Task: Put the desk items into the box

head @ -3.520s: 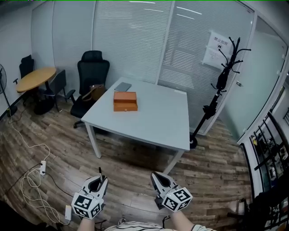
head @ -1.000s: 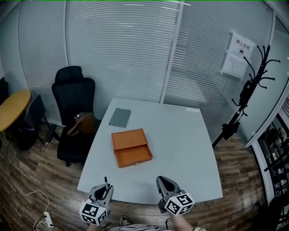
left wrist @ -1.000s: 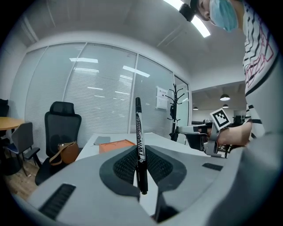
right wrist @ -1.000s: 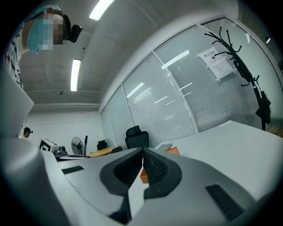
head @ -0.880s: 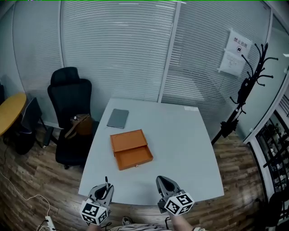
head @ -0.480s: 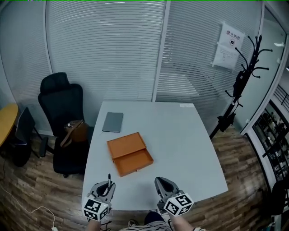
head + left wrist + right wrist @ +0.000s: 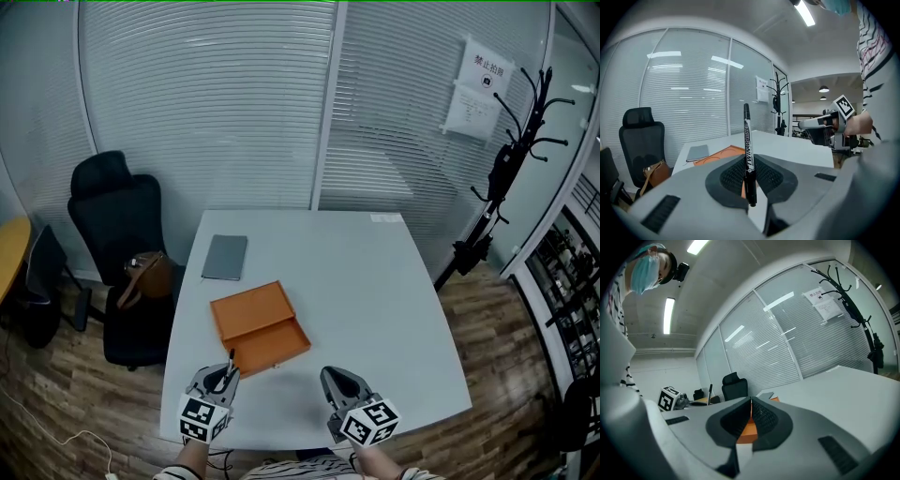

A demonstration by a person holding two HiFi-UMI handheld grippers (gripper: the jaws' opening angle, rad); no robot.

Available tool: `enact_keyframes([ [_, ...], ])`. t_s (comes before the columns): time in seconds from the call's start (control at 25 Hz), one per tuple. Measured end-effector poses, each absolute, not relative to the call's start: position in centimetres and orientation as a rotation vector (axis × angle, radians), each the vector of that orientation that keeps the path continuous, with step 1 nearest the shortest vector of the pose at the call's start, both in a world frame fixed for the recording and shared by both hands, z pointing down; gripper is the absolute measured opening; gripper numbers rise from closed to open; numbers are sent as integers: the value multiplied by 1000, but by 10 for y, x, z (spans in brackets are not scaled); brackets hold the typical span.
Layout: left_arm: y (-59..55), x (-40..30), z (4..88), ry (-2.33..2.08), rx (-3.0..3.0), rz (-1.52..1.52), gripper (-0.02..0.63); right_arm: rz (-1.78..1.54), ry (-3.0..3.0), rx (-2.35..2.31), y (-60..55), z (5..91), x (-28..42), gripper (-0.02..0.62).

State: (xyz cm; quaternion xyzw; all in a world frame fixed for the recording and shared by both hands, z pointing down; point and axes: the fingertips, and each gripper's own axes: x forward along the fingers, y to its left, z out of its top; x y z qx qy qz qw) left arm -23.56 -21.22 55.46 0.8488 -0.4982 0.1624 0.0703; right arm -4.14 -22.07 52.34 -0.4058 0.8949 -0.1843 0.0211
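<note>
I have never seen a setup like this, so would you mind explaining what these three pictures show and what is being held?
No robot here: a person carries a pair of handheld two-jaw grippers. The head view looks down from the person's head; the other two come from cameras riding on the grippers, looking along their jaws. On the white table lie an orange box and, beyond it, a flat grey pad. The left gripper is shut on a black marker pen, upright between its jaws. The right gripper is shut and empty.

On the table (image 7: 375,309), the box (image 7: 259,328) lies left of frame centre, a notebook (image 7: 225,257) just above it, an office chair (image 7: 117,244) farther left.
</note>
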Motion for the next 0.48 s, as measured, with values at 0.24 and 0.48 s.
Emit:
enact_keyframes([
  [0.24, -258, -217, 570, -1453, 2554, 573, 55, -593, 2783, -1259, -247, 530, -29, 26],
  [0.48, -294, -202, 597, -1385, 2559, 717, 55, -606, 2784, -1266, -263, 536, -21, 26],
])
